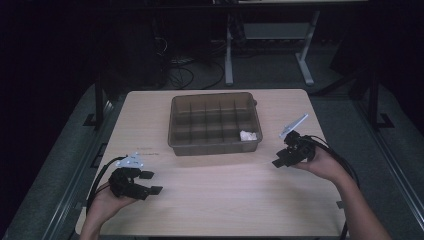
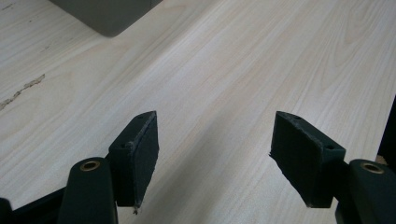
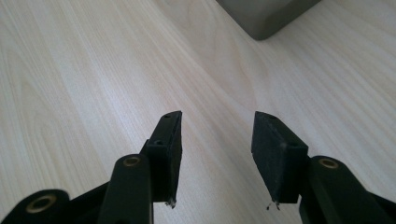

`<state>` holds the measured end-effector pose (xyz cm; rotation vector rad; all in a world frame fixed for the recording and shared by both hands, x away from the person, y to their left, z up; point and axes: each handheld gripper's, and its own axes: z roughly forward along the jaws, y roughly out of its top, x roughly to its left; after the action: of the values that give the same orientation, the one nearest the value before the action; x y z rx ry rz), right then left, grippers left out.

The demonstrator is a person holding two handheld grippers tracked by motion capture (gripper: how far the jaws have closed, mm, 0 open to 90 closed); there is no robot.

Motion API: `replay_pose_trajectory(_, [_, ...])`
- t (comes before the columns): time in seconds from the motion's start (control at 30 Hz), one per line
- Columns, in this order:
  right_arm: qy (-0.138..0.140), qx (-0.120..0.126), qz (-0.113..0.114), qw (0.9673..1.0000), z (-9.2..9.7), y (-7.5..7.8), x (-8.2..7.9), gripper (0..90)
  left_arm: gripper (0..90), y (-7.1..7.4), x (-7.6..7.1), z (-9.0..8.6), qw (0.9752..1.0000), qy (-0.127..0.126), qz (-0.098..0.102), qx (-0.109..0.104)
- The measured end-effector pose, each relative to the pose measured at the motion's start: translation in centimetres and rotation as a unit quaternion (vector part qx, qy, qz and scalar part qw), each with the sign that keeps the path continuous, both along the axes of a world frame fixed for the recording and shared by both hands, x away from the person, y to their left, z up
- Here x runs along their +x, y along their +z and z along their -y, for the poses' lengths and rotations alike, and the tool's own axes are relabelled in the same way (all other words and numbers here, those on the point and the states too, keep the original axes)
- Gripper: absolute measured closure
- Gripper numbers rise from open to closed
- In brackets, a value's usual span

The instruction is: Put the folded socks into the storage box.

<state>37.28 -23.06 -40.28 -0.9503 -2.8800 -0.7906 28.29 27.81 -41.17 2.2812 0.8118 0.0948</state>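
hidden: tray [image 1: 215, 145] cut to one corner in both gripper views | white piece [image 1: 248, 135] lay in tray's near-right compartment | left hand-held gripper [image 1: 150, 182] released, empty | right hand-held gripper [image 1: 278, 161] released, empty, over bench [image 1: 225, 200]

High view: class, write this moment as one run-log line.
left gripper: open, empty, over table | right gripper: open, empty, beside tray | white piece: in tray's near right compartment
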Motion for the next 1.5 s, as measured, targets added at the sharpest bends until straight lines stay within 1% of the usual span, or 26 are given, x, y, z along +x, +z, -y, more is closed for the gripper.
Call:
replay_pose_trajectory(0.33, [-0.001,0.005,0.002,1.0,0.5,-0.5,-0.7,51.6,32.0,0.0,0.0,0.0,1.0,-0.001,-0.001,0.001])
replay_pose_trajectory(0.67, [-0.009,0.01,0.0,0.9999,1.2,-0.9,-1.4,50.4,31.9,-0.1,0.0,0.1,1.0,-0.002,-0.002,0.001])
replay_pose_trajectory(0.93, [-0.012,0.018,-0.001,0.9998,1.9,-1.7,-2.0,49.4,31.9,-0.1,-0.1,0.1,1.0,-0.003,-0.002,0.004])
replay_pose_trajectory(1.23, [-0.016,0.024,-0.004,0.9996,2.1,-2.3,-2.8,48.0,31.6,-0.1,-0.1,0.1,1.0,-0.002,-0.002,0.004])
replay_pose_trajectory(1.4, [-0.017,0.027,-0.004,0.9995,2.2,-2.5,-3.3,47.2,31.6,-0.1,-0.1,0.2,1.0,-0.002,-0.001,0.003])
replay_pose_trajectory(1.5, [-0.016,0.027,0.002,0.9995,2.3,-2.6,-3.5,47.0,31.7,0.0,-0.1,0.2,1.0,-0.002,-0.002,0.003])
